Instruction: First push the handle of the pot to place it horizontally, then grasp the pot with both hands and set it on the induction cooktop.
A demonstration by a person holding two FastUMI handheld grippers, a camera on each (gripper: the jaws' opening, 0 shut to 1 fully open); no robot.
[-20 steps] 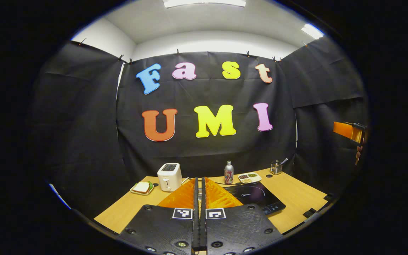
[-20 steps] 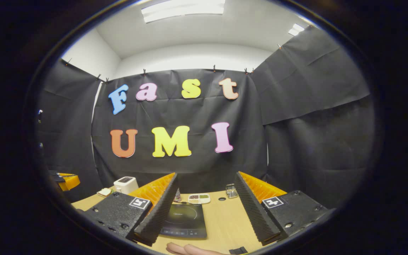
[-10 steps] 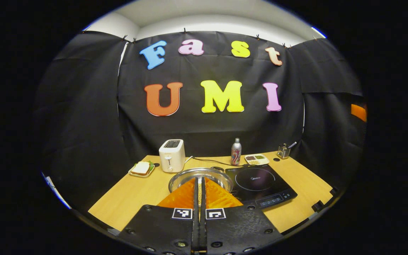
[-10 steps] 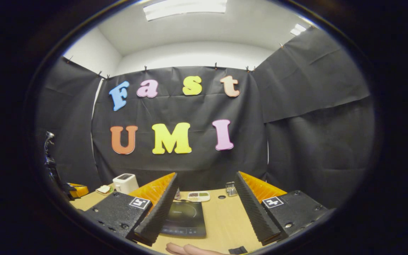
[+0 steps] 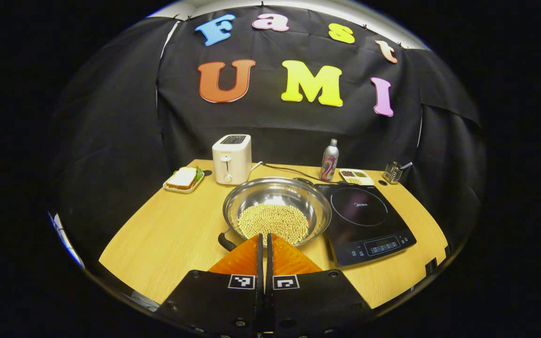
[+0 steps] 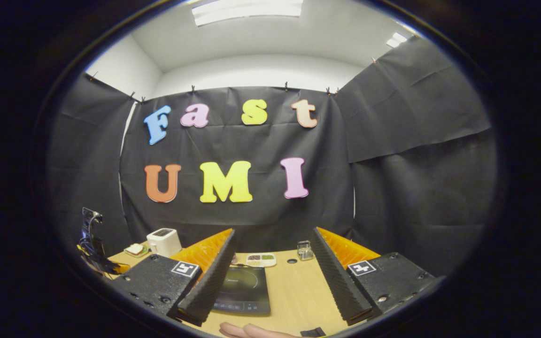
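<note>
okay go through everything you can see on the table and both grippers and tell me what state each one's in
Pot: on the table left of the cooktop, uncovered, holding pale beans.
Pot handle: pointing toward the left gripper, untouched.
Cooktop: bare.
Toaster: upright, slots empty.
Sandwich: lying on its dish.
Bottle: upright, capped.
Left gripper: shut, empty.
Right gripper: open, empty.

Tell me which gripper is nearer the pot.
Left. The left gripper is shut with its tips at the pot's near rim. The right gripper hangs open, facing the cooktop.
</note>
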